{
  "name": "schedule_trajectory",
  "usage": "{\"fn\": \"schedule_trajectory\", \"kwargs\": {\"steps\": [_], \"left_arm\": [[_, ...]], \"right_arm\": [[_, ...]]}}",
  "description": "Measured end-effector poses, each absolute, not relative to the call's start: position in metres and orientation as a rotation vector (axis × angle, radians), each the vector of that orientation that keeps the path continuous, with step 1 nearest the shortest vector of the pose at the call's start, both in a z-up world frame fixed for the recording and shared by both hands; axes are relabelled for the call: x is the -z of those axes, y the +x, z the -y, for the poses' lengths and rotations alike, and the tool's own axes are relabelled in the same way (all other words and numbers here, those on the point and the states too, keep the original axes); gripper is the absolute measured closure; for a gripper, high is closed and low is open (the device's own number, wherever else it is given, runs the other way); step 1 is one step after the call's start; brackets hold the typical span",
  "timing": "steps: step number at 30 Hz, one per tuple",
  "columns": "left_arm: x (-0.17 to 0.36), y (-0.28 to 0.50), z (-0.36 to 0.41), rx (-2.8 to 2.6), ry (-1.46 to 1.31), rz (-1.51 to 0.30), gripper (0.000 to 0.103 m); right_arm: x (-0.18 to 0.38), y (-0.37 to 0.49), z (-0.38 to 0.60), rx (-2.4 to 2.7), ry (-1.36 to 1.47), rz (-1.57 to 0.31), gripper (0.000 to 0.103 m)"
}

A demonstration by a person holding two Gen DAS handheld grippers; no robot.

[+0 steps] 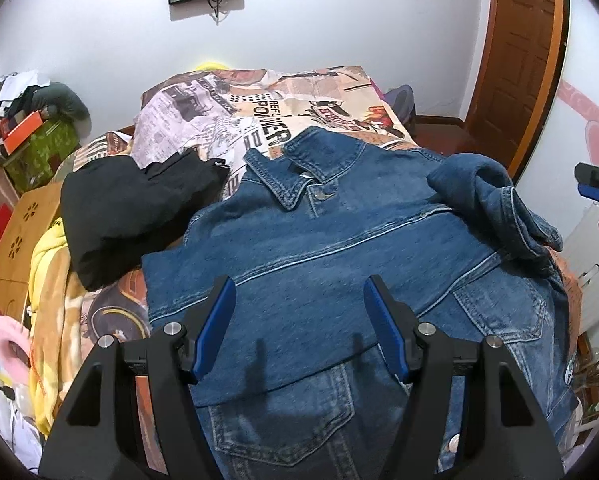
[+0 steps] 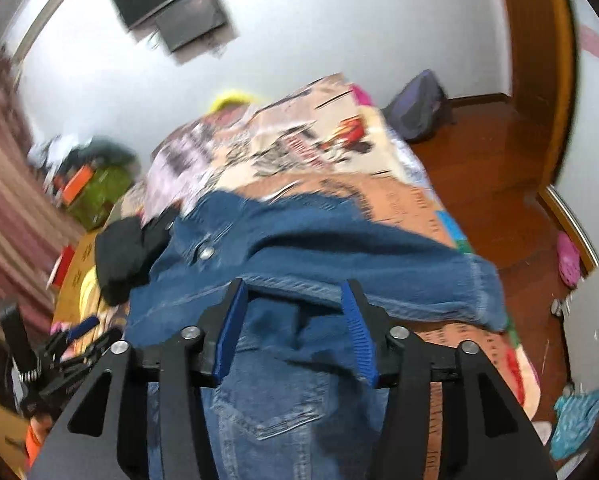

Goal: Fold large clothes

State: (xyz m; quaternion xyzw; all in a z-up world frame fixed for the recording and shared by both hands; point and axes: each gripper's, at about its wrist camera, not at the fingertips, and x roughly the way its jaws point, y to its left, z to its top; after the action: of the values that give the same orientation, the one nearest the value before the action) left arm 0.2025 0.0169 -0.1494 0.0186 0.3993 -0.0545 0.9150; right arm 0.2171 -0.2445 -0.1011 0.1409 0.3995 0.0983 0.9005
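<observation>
Left wrist view: the left gripper point(image 1: 299, 308) hangs with jaws apart and empty over the denim jacket point(image 1: 339, 264), which lies spread on the bed point(image 1: 319, 92), one sleeve point(image 1: 495, 200) folded in. Right wrist view, blurred: the right gripper point(image 2: 295, 304) is open above the jacket, clamping nothing. A black garment point(image 1: 131, 212) lies beside the collar.

free: bedspread point(image 1: 259, 120) beyond collar | blocked: black garment point(image 1: 131, 216) left, seemingly

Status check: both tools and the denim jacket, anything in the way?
Left tool open, empty, above denim jacket. Right tool open, nothing gripped. One sleeve folded in. Black garment beside jacket, touching.
</observation>
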Motion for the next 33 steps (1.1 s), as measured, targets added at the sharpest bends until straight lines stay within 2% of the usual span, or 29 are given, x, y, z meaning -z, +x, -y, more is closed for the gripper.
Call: {"fn": "schedule_trajectory", "kwargs": {"steps": [1, 3, 16, 22, 28, 29, 31, 33], "left_arm": [[0.150, 0.204, -0.014, 0.115, 0.039, -0.826, 0.038], [0.153, 0.208, -0.009, 0.121, 0.045, -0.836, 0.038], [0.170, 0.228, 0.013, 0.142, 0.075, -0.893, 0.038], [0.177, 0.233, 0.014, 0.137, 0.069, -0.913, 0.038], [0.185, 0.235, 0.010, 0.124, 0.064, -0.930, 0.038], [0.185, 0.235, 0.009, 0.122, 0.065, -0.930, 0.038], [0.185, 0.234, 0.006, 0.116, 0.066, -0.928, 0.038], [0.185, 0.233, 0.003, 0.111, 0.064, -0.925, 0.038]], "right_arm": [[0.103, 0.218, 0.252, -0.171, 0.314, -0.821, 0.049], [0.109, 0.220, 0.269, -0.120, 0.374, -0.818, 0.047], [0.198, 0.244, 0.330, -0.019, 0.794, -0.994, 0.047], [0.220, 0.256, 0.341, -0.053, 0.882, -1.008, 0.047], [0.223, 0.277, 0.342, -0.045, 0.843, -0.987, 0.047], [0.222, 0.279, 0.342, -0.041, 0.829, -0.987, 0.048], [0.218, 0.282, 0.341, -0.031, 0.787, -0.984, 0.067], [0.212, 0.285, 0.337, -0.039, 0.733, -0.979, 0.080]]}}
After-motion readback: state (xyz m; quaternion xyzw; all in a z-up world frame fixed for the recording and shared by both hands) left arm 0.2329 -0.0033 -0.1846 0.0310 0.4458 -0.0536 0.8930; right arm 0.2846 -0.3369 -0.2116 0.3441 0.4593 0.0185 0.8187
